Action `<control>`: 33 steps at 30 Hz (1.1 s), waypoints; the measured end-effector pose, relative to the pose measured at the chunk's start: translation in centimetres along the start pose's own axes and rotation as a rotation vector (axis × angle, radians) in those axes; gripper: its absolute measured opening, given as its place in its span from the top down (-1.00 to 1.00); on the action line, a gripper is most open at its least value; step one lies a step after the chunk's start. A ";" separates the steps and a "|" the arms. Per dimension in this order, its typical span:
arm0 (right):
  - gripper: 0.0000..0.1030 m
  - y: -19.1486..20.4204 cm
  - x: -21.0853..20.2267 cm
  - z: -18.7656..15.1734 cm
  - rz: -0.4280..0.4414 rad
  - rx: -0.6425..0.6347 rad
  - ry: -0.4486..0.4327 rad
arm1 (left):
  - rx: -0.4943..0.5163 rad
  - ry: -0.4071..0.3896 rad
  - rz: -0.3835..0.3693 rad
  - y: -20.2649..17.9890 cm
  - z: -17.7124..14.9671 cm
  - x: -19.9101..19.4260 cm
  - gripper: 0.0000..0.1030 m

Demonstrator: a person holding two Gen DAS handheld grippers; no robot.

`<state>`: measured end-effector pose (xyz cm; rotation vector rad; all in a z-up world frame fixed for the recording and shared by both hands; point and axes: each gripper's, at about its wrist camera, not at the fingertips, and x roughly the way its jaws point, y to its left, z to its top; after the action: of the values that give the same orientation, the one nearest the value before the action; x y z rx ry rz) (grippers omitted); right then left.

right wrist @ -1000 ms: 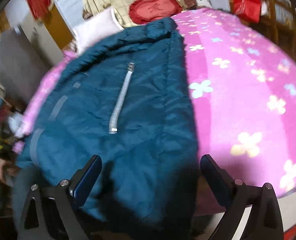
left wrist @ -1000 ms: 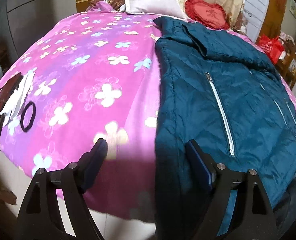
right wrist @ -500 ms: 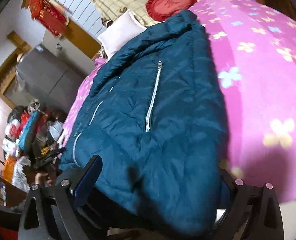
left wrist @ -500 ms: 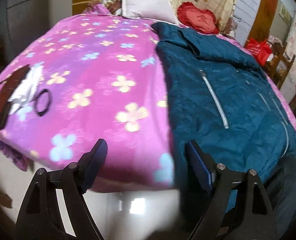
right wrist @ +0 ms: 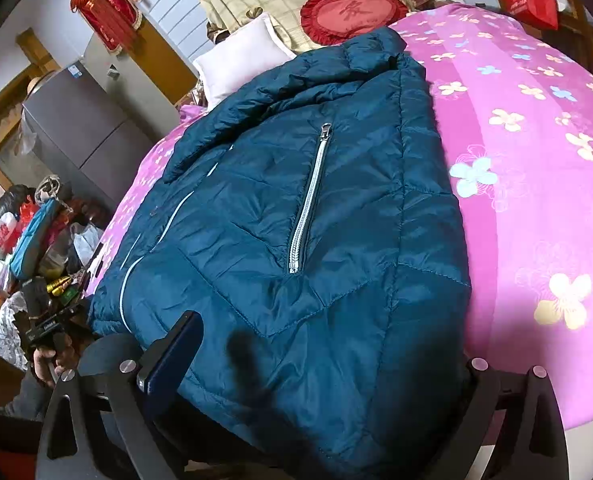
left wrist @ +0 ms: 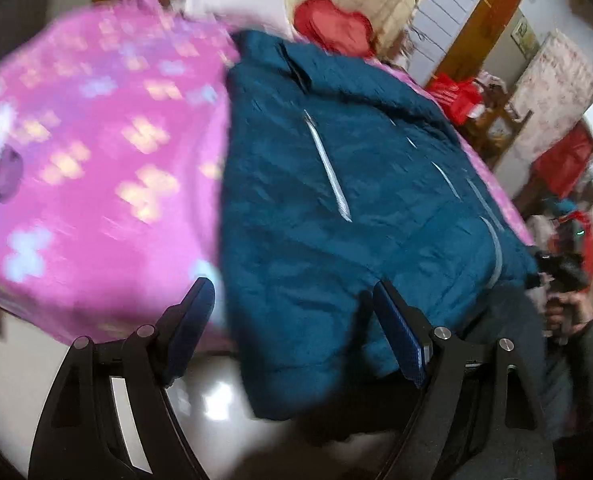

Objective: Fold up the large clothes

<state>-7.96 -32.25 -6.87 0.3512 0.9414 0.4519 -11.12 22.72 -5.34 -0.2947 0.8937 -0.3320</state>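
Both grippers, left and right, gape at jacket hem; slick padding overhanging bed may slide off.

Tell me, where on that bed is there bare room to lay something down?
Broad pink flowered bedspread lies bare beside the teal jacket, from its side seam to the bed's edge. The head end is crowded: white pillow, red heart cushion. The other strip beside the jacket is narrow.
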 end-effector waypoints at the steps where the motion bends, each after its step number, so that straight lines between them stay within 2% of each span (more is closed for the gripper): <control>1: -0.93 0.0 0.0 0.0 0.000 0.000 0.000 | -0.011 0.017 -0.048 -0.1 0.2 0.4 -0.59; 3: -0.93 0.0 0.0 0.0 0.000 -0.001 0.000 | -0.044 0.021 -0.119 -0.2 0.4 0.7 -0.59; 7: -0.93 0.1 0.0 0.0 -0.006 -0.009 0.003 | -0.099 0.014 -0.186 0.6 1.7 1.5 -0.59; 10: -0.95 0.2 0.1 0.0 -0.012 -0.014 0.005 | -0.139 0.012 -0.168 1.1 3.3 2.3 -0.59; 14: -0.97 0.4 0.2 0.0 -0.021 -0.025 0.009 | -0.127 0.022 -0.156 0.8 3.7 2.8 -0.61; 18: -0.97 0.4 0.2 -0.1 -0.021 -0.025 0.009 | -0.068 0.116 -0.268 -0.4 2.3 2.3 -0.61; 21: -0.97 0.6 0.3 -0.1 -0.027 -0.031 0.010 | 0.016 0.139 -0.255 -1.3 2.0 1.8 -0.61; 26: -0.98 0.7 0.4 -0.1 -0.034 -0.038 0.014 | -0.043 0.124 -0.251 -0.9 3.7 3.6 -0.61; 31: -0.98 0.7 0.3 -0.1 -0.039 -0.039 0.023 | 0.019 0.129 -0.240 -2.0 3.1 3.4 -0.61; 32: -0.98 0.8 0.4 -0.1 -0.045 -0.038 0.035 | 0.025 0.127 -0.233 -2.1 2.9 3.3 -0.60; 33: -0.96 0.8 0.3 0.0 -0.053 -0.038 0.041 | 0.029 0.116 -0.198 -2.0 2.7 3.0 -0.44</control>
<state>-7.96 -31.38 -6.73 0.2832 0.9784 0.4294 -7.52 20.01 -5.11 -0.3401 0.9748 -0.5490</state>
